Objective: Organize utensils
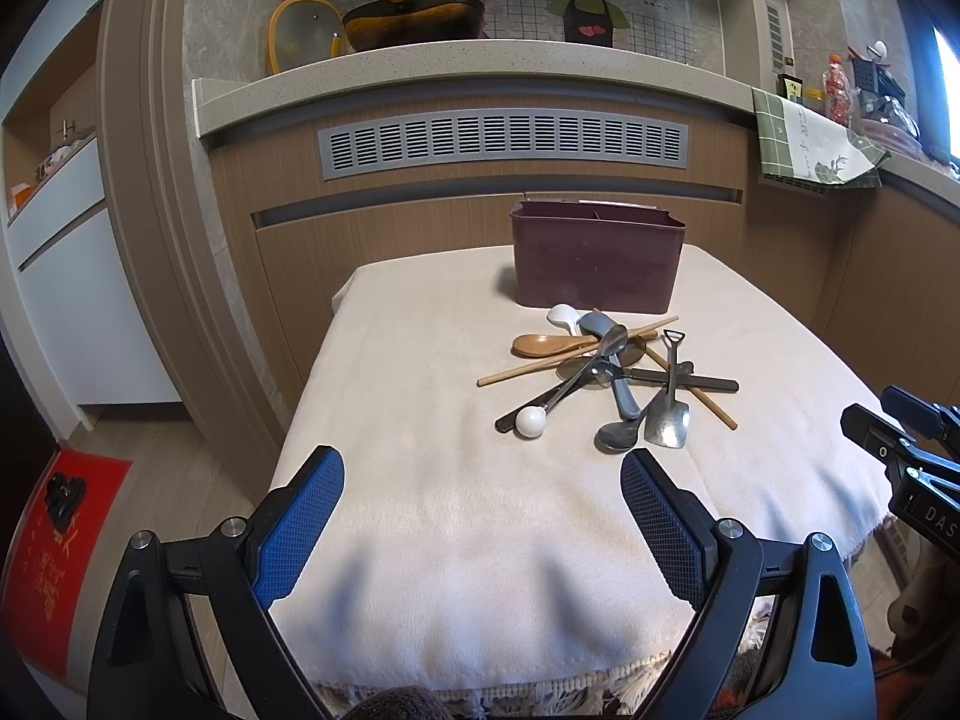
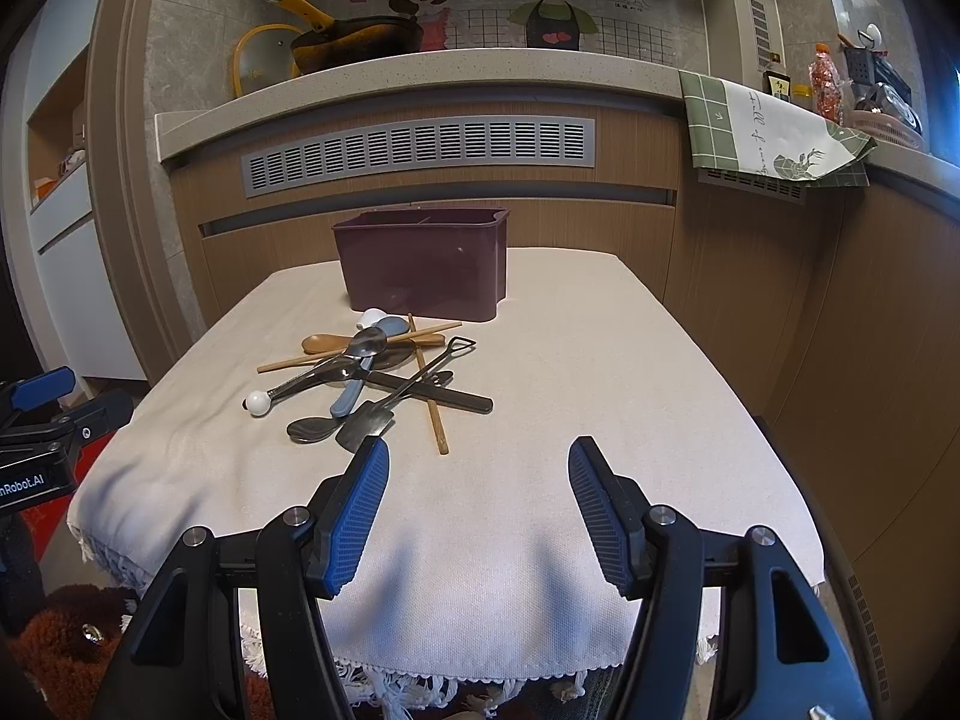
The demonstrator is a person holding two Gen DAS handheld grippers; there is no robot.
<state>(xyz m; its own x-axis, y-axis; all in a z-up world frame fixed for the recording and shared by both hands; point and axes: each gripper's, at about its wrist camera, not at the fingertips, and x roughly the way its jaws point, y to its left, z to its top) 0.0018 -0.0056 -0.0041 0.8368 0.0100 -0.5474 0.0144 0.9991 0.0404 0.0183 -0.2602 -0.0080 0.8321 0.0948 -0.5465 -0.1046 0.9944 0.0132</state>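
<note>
A pile of utensils lies on the cream tablecloth: a wooden spoon, chopsticks, metal spoons, a small metal shovel spoon and a white-ended spoon. A maroon divided utensil box stands behind the pile. The pile and the box also show in the right wrist view. My left gripper is open and empty, above the near cloth, short of the pile. My right gripper is open and empty, right of the shovel spoon.
A kitchen counter with a yellow-handled pan and a lid runs behind the table. A green checked towel hangs over the counter at right. A red mat lies on the floor at left. The table's near edge has a fringe.
</note>
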